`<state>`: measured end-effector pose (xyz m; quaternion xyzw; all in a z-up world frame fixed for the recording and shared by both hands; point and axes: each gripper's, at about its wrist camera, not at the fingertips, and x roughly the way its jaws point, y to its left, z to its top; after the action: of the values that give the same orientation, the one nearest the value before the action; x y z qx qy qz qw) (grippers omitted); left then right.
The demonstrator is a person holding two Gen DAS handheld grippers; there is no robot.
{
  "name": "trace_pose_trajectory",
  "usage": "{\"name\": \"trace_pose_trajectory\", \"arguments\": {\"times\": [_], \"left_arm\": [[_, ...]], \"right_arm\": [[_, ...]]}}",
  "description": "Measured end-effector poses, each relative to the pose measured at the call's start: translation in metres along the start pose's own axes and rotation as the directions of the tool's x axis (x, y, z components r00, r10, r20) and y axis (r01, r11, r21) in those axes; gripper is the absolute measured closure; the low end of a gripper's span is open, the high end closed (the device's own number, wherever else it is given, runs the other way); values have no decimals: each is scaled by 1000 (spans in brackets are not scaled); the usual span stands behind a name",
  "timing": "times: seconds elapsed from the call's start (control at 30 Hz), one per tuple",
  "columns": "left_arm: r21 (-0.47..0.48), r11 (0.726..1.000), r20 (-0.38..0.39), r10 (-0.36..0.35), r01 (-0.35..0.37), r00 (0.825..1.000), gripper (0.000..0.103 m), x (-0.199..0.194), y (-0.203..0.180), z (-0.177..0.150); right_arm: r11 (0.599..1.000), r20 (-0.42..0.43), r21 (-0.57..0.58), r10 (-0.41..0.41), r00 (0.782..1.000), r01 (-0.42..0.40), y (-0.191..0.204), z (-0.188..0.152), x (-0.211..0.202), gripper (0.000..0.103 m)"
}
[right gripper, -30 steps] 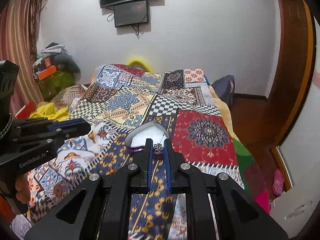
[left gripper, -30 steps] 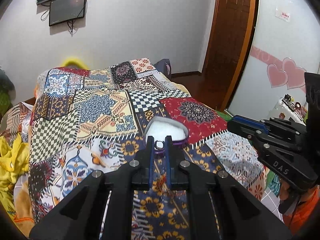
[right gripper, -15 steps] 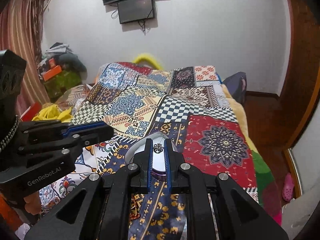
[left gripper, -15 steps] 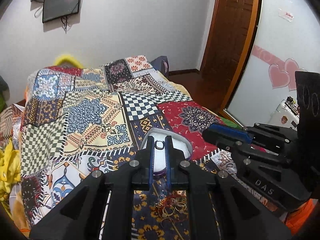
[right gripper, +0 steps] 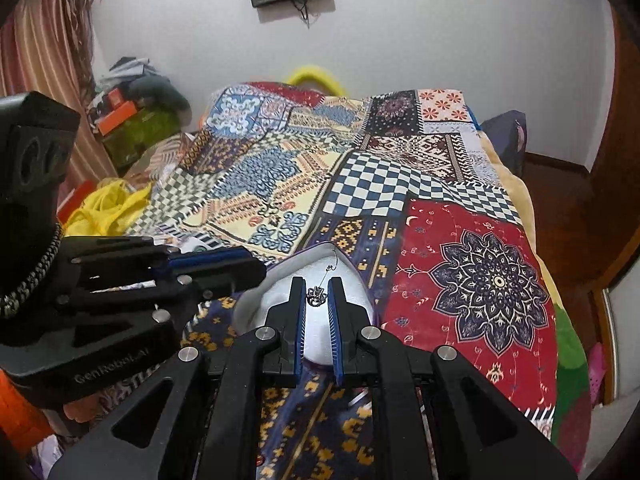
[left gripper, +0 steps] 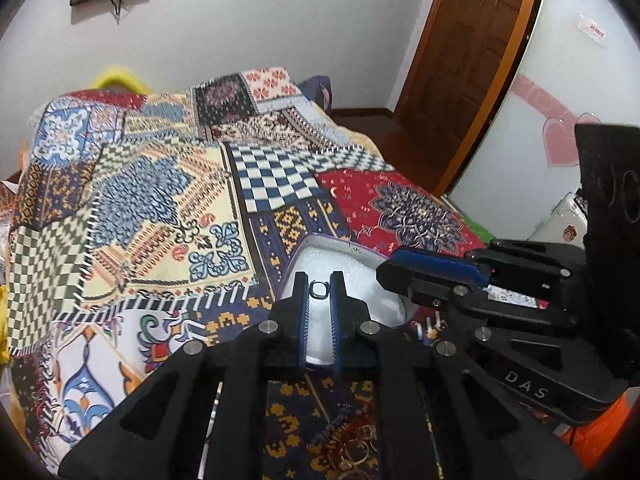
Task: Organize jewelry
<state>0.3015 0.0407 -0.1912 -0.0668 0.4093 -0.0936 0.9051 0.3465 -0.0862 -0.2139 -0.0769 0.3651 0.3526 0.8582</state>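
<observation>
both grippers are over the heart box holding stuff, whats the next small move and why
Probably lower the left gripper a little and open it. It pinches a small ring directly above the white lining of the heart-shaped box, so the ring should drop inside. The right gripper, shut on an ornate silver piece over the same box, can follow.

Your bedspread [left gripper: 168, 208] is a wild patchwork: blue-and-white checks, a red panel with a navy mandala, navy with yellow motifs. The heart-shaped box [left gripper: 360, 276] you're over has a purple rim and white lining. Both grippers are black with blue pads [right gripper: 299, 336], and there's gold-coloured jewelry [left gripper: 352, 452] down on the navy patch.
</observation>
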Motion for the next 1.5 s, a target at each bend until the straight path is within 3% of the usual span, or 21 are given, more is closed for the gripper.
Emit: {"name": "trace_pose_trajectory", "arguments": {"times": [0.27,0.67,0.73,0.83,1.07,1.2,1.5], "left_arm": [[-11,1000,-53,-27,26,998,95,20,3,4],[-38,999,-73,-32,30,997,93,20,8,6],[-39,999,-67,-32,29,997,91,16,8,6],[-29,1000,-44,-2,1,999,78,4,6,7],[-10,999,-3,49,-49,999,73,-31,3,5],[7,998,9,70,-70,998,70,-50,-2,0],[27,997,-31,76,-75,997,69,-71,-11,-31]], "right_arm": [[998,-61,39,43,997,-40,-14,0,16,93],[999,-99,23,30,995,-28,-15,-1,19,90],[1000,-95,19,14,995,-12,-14,-2,15,88],[1000,-88,13,2,996,-1,-12,-1,9,88],[999,-31,-8,-40,999,40,-1,1,-22,84],[997,16,-13,-77,997,77,6,0,-40,69],[993,41,-18,-113,993,114,22,-19,-63,68]]}}
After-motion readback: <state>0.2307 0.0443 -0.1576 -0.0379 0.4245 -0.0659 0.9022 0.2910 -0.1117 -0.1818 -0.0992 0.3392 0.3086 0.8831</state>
